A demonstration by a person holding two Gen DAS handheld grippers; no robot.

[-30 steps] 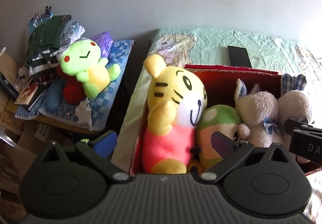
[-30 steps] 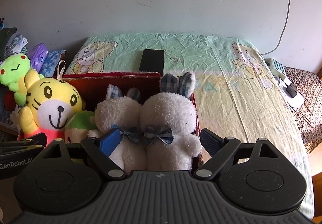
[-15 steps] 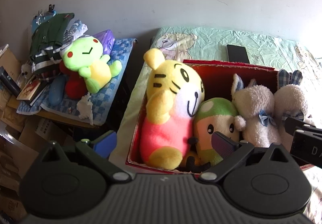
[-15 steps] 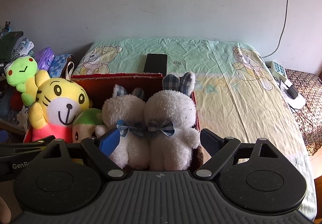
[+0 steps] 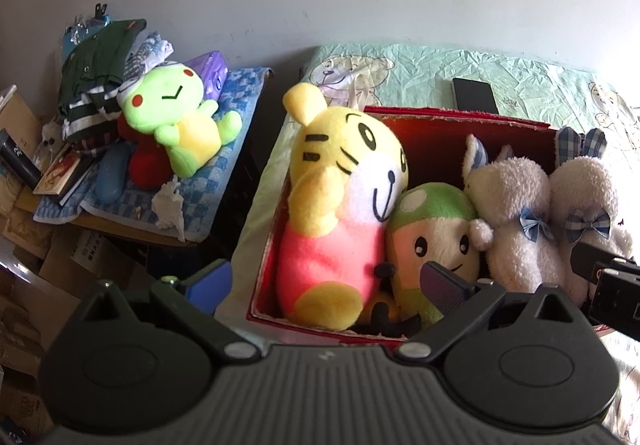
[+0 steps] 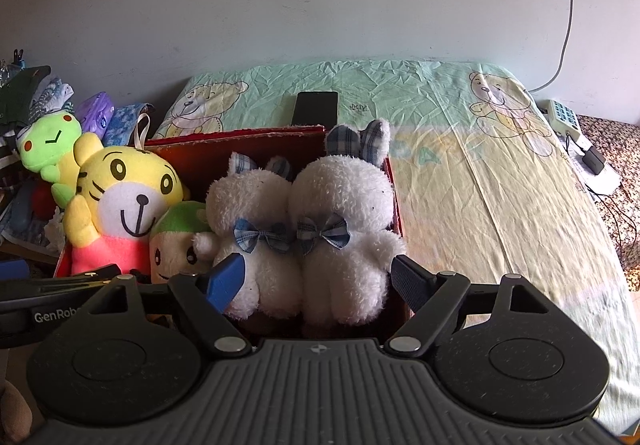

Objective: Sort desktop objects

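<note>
A red box on the bed holds a yellow tiger plush, a green-capped plush and two white rabbit plushes with blue bows. My left gripper hangs open in front of the box's near left corner, holding nothing. In front of the rabbits my right gripper is open too, nothing between its fingers. A green frog plush lies on the side table, outside the box.
A black phone lies on the bear-print sheet behind the box. The side table at left carries clothes, books, a purple case and crumpled tissue. Cardboard boxes stand below it. A power strip with cables sits at far right.
Both grippers have pulled back and risen a little from the box, so more of the toys and the box's front shows. Both stay open; the toys have not moved.
</note>
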